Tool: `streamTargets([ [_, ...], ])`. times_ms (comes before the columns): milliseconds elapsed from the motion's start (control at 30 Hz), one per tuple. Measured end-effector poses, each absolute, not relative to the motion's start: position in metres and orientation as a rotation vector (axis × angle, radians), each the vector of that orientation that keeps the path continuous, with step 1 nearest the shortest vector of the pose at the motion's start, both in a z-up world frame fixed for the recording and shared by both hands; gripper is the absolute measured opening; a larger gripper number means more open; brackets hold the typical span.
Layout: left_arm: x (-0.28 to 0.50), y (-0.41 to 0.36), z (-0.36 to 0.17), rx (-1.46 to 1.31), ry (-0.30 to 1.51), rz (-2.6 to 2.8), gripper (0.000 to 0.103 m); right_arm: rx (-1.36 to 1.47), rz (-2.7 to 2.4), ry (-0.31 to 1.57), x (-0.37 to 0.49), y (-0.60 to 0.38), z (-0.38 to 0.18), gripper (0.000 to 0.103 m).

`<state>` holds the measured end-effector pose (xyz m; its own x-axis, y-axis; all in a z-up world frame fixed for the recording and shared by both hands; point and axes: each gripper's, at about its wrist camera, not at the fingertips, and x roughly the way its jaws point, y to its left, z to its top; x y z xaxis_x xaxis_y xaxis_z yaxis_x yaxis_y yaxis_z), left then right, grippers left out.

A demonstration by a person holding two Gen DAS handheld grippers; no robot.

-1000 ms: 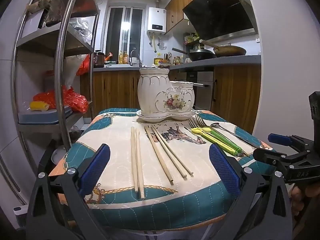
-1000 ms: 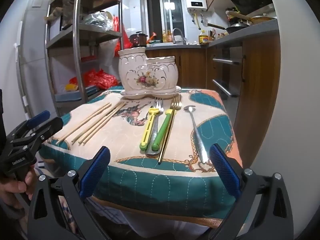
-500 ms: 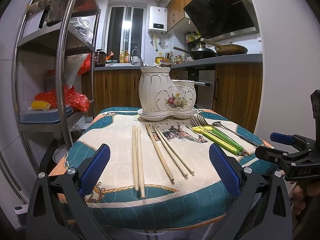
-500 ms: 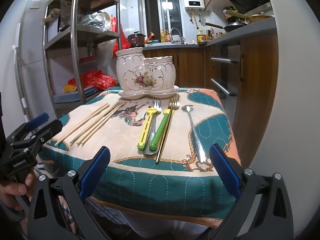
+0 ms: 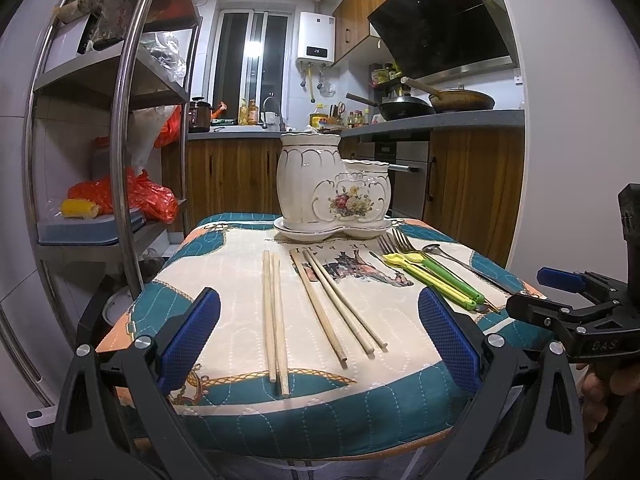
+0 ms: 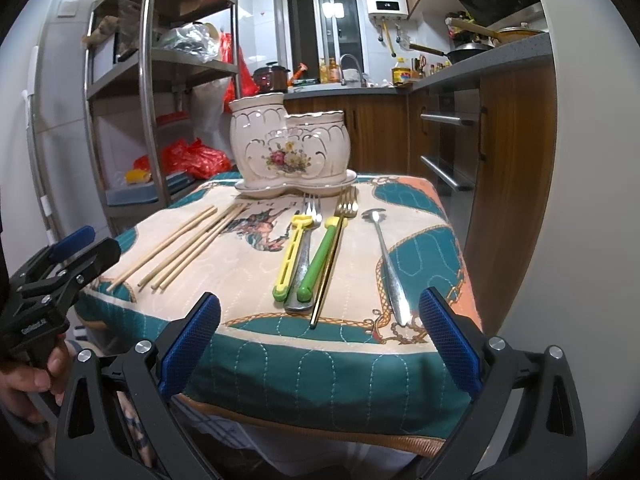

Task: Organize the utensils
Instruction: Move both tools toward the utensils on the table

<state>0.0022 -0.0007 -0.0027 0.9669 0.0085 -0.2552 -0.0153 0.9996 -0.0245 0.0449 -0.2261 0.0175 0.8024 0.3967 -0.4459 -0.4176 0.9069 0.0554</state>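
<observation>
A white floral ceramic utensil holder (image 5: 332, 188) (image 6: 290, 144) stands on its saucer at the far side of the cloth-covered table (image 5: 248, 408). Wooden chopsticks (image 5: 274, 312) (image 6: 188, 244) lie on the left of the cloth. A yellow-handled fork (image 6: 290, 256), a green-handled fork (image 6: 320, 256), a gold fork (image 6: 346, 206) and a steel spoon (image 6: 390, 272) lie on the right. My left gripper (image 5: 318, 332) is open and empty at the near table edge, before the chopsticks. My right gripper (image 6: 318, 336) is open and empty at the near edge, before the forks.
A metal shelf rack (image 5: 120, 140) with red bags stands left of the table. Wooden kitchen cabinets (image 6: 504, 152) and a counter with pans stand right and behind. The white wall is close on the right.
Both grippers have drifted slightly lower and closer to the table edge. Nothing on the table has moved.
</observation>
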Motion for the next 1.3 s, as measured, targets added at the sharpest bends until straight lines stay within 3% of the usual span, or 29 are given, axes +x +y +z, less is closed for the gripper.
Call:
streamTargets([
  [867, -0.007, 0.007, 0.003, -0.091, 0.215, -0.008, 0.098, -0.082, 0.382, 0.385, 0.055, -0.214, 0.022, 0.099],
  [1300, -0.005, 0.018, -0.001, -0.131, 0.231, -0.073, 0.098, 0.012, 0.314, 0.456, 0.094, -0.205, 0.017, 0.099],
])
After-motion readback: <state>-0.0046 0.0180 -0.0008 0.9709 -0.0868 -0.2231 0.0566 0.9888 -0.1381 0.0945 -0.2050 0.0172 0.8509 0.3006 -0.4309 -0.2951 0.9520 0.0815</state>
